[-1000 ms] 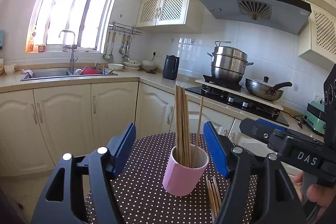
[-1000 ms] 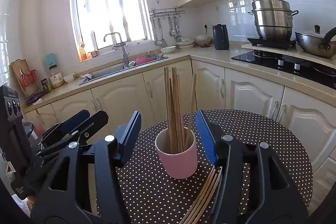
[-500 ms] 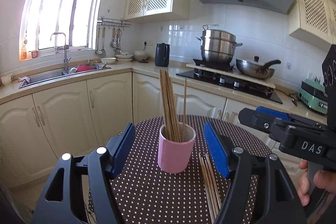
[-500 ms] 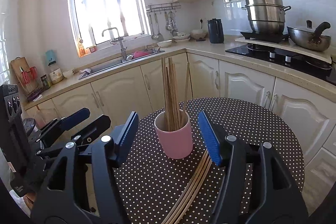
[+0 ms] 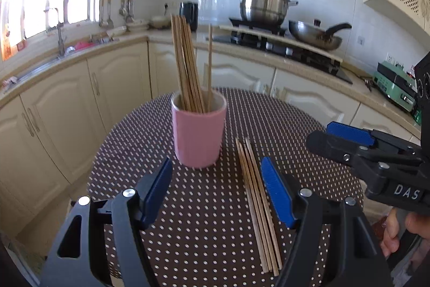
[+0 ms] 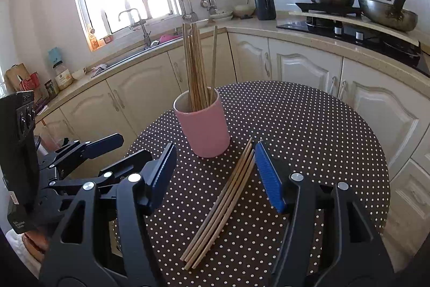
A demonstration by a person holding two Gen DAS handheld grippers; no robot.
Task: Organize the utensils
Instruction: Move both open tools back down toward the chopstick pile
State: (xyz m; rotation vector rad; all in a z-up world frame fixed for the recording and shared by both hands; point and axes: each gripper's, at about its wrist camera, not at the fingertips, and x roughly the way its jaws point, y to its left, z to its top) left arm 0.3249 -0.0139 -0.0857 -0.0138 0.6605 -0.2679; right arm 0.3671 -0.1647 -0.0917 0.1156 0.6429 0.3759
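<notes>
A pink cup stands on the round dotted table and holds several upright wooden chopsticks. Several loose chopsticks lie flat on the table to the cup's right. My left gripper is open and empty, a little short of the cup. My right gripper is open and empty, with the loose chopsticks lying between its fingers and the cup just ahead. The right gripper also shows in the left wrist view, and the left gripper in the right wrist view.
The table ends close on all sides. Cream kitchen cabinets and a counter ring it, with a sink at the left and a stove with a steel pot and a wok at the right.
Both grippers have pulled back from the cup and tilted downward, so the cup sits farther ahead and the loose chopsticks show in full. Both stay open.
</notes>
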